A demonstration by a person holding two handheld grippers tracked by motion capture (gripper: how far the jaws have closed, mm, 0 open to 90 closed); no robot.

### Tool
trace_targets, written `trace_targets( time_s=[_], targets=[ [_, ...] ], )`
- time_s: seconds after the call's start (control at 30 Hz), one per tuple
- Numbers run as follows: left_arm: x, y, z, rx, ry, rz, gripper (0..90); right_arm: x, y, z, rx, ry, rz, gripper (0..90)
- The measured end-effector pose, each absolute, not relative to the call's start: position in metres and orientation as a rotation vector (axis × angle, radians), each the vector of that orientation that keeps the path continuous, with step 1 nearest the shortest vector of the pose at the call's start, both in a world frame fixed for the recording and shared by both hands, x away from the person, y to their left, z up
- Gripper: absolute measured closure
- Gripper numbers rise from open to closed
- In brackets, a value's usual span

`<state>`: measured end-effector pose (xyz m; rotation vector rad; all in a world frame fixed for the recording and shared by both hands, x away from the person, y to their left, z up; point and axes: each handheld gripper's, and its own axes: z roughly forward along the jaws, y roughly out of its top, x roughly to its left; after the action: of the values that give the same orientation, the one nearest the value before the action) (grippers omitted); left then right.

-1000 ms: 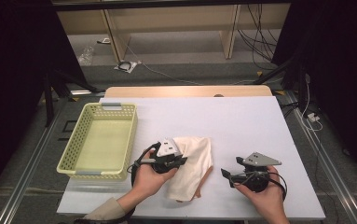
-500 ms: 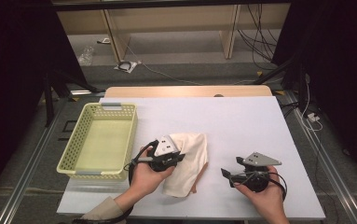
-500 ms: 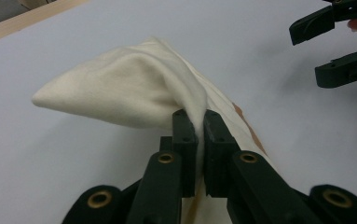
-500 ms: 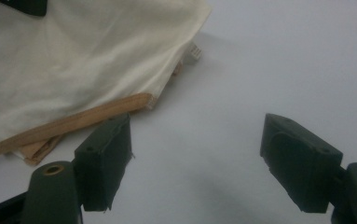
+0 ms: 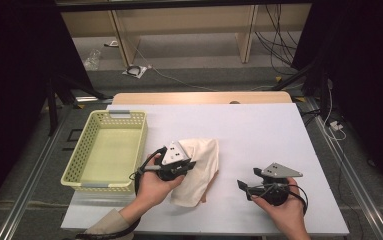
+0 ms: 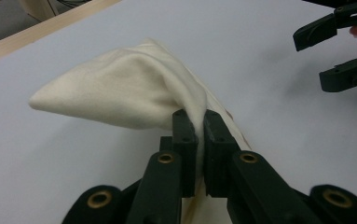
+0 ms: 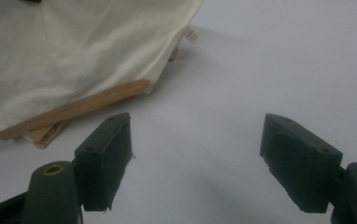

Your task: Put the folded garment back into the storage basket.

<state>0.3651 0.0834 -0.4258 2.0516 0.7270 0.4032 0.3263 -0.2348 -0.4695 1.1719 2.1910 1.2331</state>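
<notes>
White table top (image 5: 259, 125) with a wooden strip (image 5: 199, 97) along its far edge. Beyond the strip: grey floor (image 5: 204, 75), pale wooden furniture legs (image 5: 244, 35), loose cables (image 5: 274, 40). Black curtains (image 5: 14, 60) flank the table; metal rails (image 5: 34, 175) run beside it.

A: Cloth (image 5: 199, 170)?
B: Cream fabric, rumpled, on the white table just right of the basket. Orange-tan trim along its lower edge, small label at one corner.
A: Flat?
B: No. One fold is pinched and drawn up into a peak; the rest lies slack on the table.
</notes>
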Motion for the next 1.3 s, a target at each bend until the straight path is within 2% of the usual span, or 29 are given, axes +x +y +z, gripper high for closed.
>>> trace_targets(
  time_s=[1.3],
  targets=[
    [0.373, 0.100, -0.412, 1.919, 0.736, 0.388, 84.5, 0.326, -0.236, -0.468, 1.154, 2.164, 1.268, 24.6]
  ],
)
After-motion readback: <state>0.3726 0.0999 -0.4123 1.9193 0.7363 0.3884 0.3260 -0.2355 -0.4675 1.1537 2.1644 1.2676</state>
